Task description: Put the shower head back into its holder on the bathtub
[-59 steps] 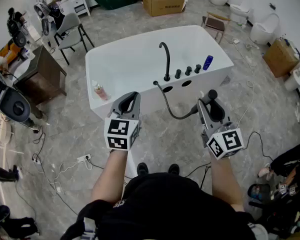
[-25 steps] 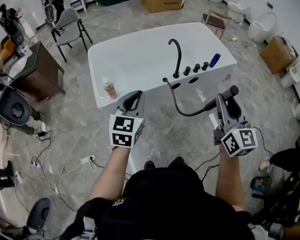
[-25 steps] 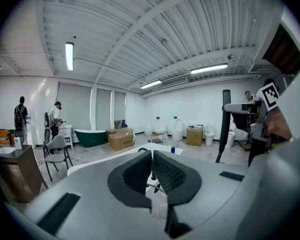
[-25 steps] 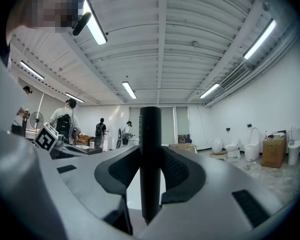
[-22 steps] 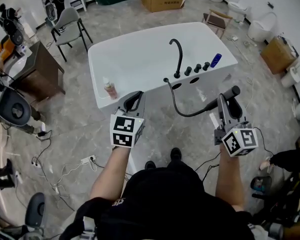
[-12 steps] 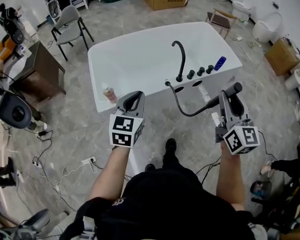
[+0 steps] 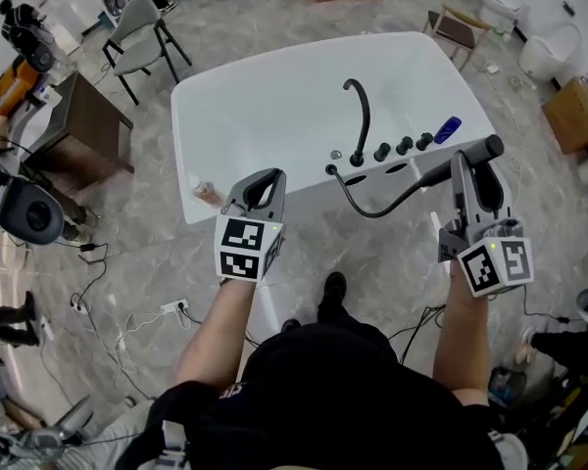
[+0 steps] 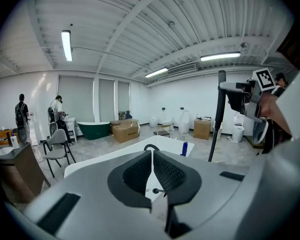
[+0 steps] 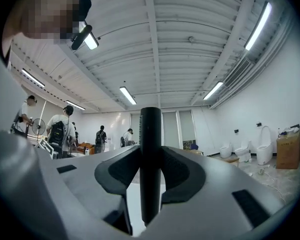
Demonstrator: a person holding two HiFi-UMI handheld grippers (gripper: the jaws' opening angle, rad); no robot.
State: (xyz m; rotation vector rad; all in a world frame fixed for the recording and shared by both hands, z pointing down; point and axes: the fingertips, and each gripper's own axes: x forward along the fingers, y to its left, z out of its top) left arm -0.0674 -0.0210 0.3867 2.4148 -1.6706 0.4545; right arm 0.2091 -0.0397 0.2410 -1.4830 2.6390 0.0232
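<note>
Right gripper [image 7: 473, 164], in the head view, is clamped on the black shower head [image 7: 490, 148], held just off the near rim of the white bathtub [image 7: 216, 106]. The shower head's hose [image 7: 372, 209] sags in a loop back to the tub deck beside the black faucet [image 7: 358, 116]. Left gripper [image 7: 265, 178] hovers over the tub's near-left edge, jaws together.

Left gripper view: left gripper [image 8: 152, 156] has its pads pressed shut with nothing between them. The shower head [image 8: 221, 109] stands upright at the right (carried by the other gripper).

Right gripper view: right gripper [image 9: 151, 156] squeezes the shower head [image 9: 151, 129] from both sides, the dark handle rising straight up between the pads.
</note>
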